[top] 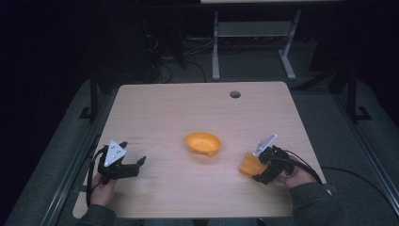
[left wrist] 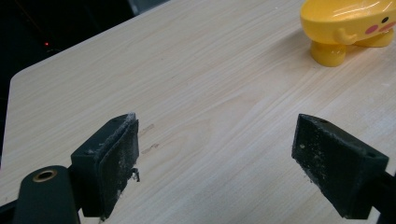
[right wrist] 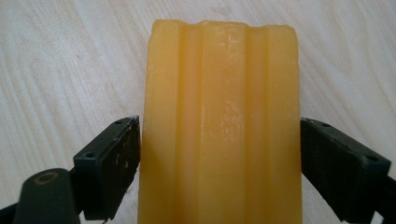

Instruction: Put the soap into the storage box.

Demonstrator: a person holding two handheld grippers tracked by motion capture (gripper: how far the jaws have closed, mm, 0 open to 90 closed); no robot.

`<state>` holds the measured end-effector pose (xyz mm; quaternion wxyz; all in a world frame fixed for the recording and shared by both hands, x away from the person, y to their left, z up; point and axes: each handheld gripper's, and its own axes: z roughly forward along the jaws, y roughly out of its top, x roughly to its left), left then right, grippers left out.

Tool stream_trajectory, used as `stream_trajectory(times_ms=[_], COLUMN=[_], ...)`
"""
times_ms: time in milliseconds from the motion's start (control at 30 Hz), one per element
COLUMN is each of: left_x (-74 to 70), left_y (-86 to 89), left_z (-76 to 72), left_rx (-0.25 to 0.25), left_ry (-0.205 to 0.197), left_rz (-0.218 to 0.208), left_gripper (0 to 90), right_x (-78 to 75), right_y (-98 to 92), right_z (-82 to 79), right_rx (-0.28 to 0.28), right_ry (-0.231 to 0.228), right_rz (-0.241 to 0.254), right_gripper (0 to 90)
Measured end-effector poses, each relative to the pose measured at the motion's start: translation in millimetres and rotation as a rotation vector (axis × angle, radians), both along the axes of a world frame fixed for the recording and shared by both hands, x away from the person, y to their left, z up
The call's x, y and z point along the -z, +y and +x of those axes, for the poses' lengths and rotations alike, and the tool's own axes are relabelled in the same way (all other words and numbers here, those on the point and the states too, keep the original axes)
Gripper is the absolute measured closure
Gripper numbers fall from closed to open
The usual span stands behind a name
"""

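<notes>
Soap is the business here: a ribbed orange-yellow soap bar [right wrist: 223, 126] sits between the jaws of the right gripper [right wrist: 219, 163], both pads level with its long sides. In the right gripper view the left pad touches the bar and the right pad looks pressed to it or very nearly so, so I judge it grasped, though a hairline gap cannot be ruled out. In the high view the right gripper [top: 261, 165] is at the lower right of the frame, with the soap bar [top: 249, 165] at its tip, low over the table or resting on it.

The yellow soap dish [top: 203, 143] stands at the middle of the frame, apart from the bar; in the left gripper view the soap dish [left wrist: 348, 25] shows stubby feet and a cartoon face at the upper right. The left gripper [top: 126, 168] waits at the lower left, jaws spread wide and empty, as the left gripper view confirms [left wrist: 215, 163].

The step in hand looks like the pick-up of the bar. The next move would call for a lift clear of the wood, a carry toward frame centre, and a level lowering into the dish's hollow.

The table [top: 155, 108] is pale wood-grain laminate with a round cable hole [top: 235, 94] near its far edge. Beyond it the room is dark, with a grey floor, the white legs [top: 215, 47] of another desk, and loose cables.
</notes>
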<state>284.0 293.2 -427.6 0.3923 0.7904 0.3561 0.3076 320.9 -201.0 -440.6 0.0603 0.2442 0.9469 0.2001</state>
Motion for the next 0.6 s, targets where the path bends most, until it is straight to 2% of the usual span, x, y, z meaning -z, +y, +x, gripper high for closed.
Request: stream_trajectory(times_ms=[600], left_x=[0.1], left_y=[-0.4], left_z=[-0.2], left_rx=[-0.005], left_ry=[-0.002], left_rz=[-0.013], left_gripper=[14.1], right_x=[8.9], right_y=[9.5], right_z=[5.3], right_rx=[-0.005], right_ry=[0.005], right_rz=[-0.037], right_gripper=[19.3])
